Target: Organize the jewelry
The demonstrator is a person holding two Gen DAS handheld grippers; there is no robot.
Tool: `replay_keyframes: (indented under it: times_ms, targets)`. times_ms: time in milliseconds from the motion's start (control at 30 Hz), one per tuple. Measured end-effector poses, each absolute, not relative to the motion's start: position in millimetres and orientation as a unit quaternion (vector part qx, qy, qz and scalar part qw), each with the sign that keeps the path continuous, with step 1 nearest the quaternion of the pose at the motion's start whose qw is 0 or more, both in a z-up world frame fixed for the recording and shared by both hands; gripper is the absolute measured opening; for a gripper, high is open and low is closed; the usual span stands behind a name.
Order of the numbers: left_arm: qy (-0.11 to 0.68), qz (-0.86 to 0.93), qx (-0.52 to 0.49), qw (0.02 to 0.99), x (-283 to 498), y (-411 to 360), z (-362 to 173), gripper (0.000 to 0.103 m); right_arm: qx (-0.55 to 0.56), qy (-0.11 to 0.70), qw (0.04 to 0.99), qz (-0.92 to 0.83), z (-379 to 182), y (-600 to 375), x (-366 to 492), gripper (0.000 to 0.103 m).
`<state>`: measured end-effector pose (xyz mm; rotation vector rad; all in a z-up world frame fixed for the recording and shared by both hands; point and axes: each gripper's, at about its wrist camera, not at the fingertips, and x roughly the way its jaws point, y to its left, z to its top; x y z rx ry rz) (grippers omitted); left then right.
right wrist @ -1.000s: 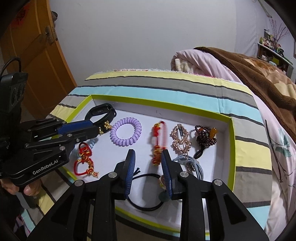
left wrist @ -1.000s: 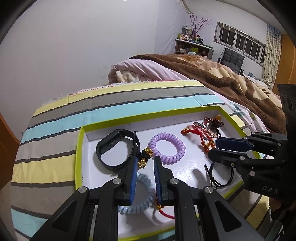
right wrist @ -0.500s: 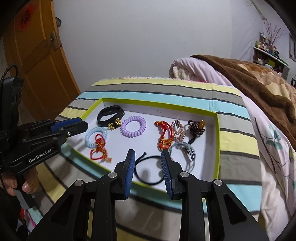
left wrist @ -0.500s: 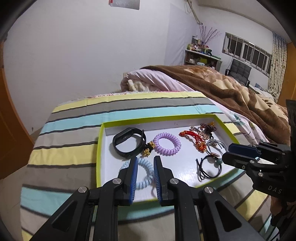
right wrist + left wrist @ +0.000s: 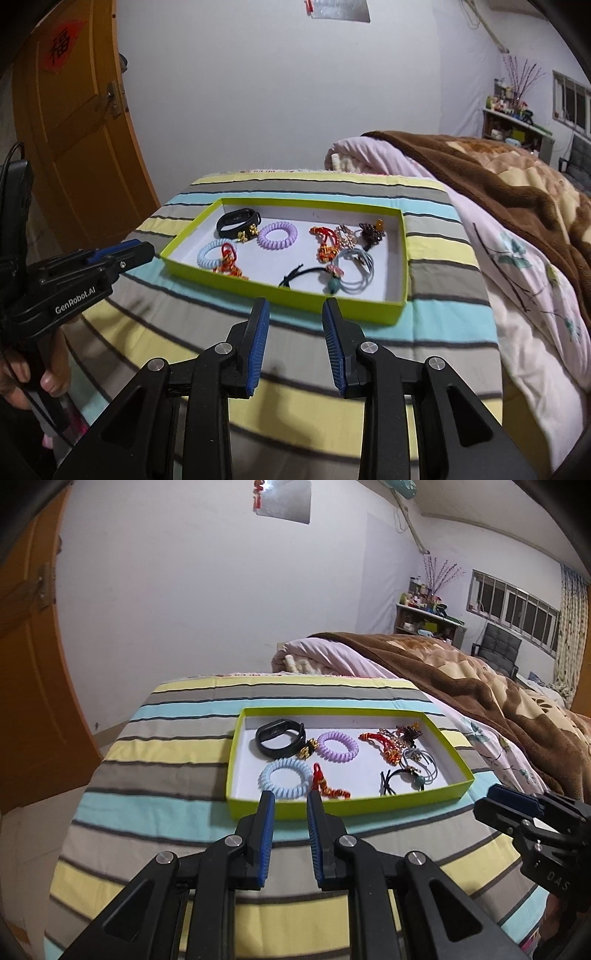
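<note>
A lime-green tray [image 5: 332,808] with a white floor lies on the striped cloth. In it lie a black wristband [image 5: 280,738], a purple coil tie [image 5: 338,746], a light blue coil tie [image 5: 285,778], red knotted charms [image 5: 325,786], a black hair tie [image 5: 400,779] and grey-blue ties [image 5: 421,760]. My left gripper [image 5: 290,794] hovers just short of the tray's near wall, its jaws narrowly apart and empty. My right gripper [image 5: 295,301] hangs before the near wall of the tray [image 5: 280,291], its jaws opening with nothing between them.
The striped cloth [image 5: 166,775] covers the surface and drops off at its left and near edges. A brown blanket [image 5: 480,686] over pink bedding rises on the right. An orange door [image 5: 74,129] stands at the left. A hand [image 5: 33,376] grips the left tool's handle.
Both grippers have drawn back from above the tray's contents to a spot in front of its near wall and risen slightly. The right jaws stand a little wider.
</note>
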<state>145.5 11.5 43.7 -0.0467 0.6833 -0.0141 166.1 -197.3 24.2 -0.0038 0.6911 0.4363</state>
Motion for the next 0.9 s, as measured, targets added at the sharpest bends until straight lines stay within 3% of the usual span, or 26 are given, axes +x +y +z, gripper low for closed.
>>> replay_keyframes:
  times_ms: [900]
  targets:
    - [0.316, 0.026, 0.005, 0.948, 67, 4, 18, 0.017, -0.022, 0.302, 0.935, 0.185, 8, -193, 98, 0.038]
